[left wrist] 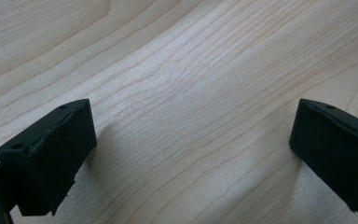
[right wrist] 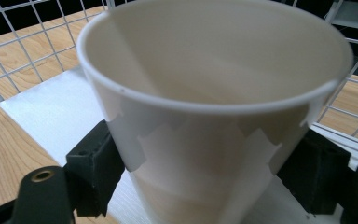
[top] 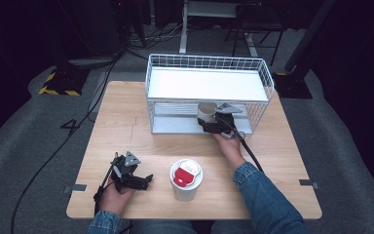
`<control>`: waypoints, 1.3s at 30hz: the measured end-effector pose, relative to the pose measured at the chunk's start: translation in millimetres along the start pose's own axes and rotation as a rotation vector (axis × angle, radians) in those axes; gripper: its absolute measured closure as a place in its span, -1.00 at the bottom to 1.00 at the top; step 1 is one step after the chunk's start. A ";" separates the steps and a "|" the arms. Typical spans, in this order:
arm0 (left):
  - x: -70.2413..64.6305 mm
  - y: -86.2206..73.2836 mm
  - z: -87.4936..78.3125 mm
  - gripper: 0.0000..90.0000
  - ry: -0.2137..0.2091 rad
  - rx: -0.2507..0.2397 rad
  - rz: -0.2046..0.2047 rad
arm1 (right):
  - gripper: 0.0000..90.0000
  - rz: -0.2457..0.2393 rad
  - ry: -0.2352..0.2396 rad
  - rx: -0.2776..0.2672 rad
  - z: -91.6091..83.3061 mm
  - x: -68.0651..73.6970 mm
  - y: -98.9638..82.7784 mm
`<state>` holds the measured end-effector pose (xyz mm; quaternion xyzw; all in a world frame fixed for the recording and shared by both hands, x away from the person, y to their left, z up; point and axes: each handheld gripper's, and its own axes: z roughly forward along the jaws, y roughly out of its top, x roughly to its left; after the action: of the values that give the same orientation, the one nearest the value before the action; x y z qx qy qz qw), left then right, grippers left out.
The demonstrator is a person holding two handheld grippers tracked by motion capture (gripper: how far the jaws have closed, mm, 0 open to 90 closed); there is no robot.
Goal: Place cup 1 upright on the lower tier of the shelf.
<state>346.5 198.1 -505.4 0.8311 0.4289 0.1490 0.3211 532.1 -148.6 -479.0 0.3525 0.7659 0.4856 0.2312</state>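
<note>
An open white paper cup (top: 206,111) stands on the lower shelf of a white wire rack (top: 149,92) at the back of the wooden table. My right gripper (top: 207,124) reaches in from the front and is shut on this cup. In the right gripper view the cup (right wrist: 214,70) is upright and empty, and the right gripper (right wrist: 205,175) has a black pad against each side of its lower wall. My left gripper (top: 147,180) rests near the table's front left, open. In the left gripper view the left gripper (left wrist: 191,154) has bare wood between its wide-apart jaws.
A white cup with a lid and a red label (top: 186,178) stands near the front edge between my two arms. The rack has a solid white upper shelf (top: 207,83) above the held cup and mesh walls around it. Cables trail off the table's left side.
</note>
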 end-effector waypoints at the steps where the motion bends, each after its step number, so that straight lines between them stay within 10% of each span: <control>1: 0.1 0.1 0.0 -0.98 0.001 -0.001 0.002 | -0.51 0.000 0.000 0.000 0.0 0.0 0.0; 20: 0.2 0.1 -0.1 -0.98 0.001 0.001 0.003 | -0.77 0.036 0.008 0.035 -8.9 -1.0 0.6; 39: 0.7 0.6 0.5 -0.98 0.003 -0.004 0.004 | -0.77 -0.009 0.054 0.016 -89.5 2.4 16.5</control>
<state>347.5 198.2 -505.4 0.8312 0.4273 0.1520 0.3216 473.4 -194.1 -426.3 0.3378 0.7773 0.4875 0.2099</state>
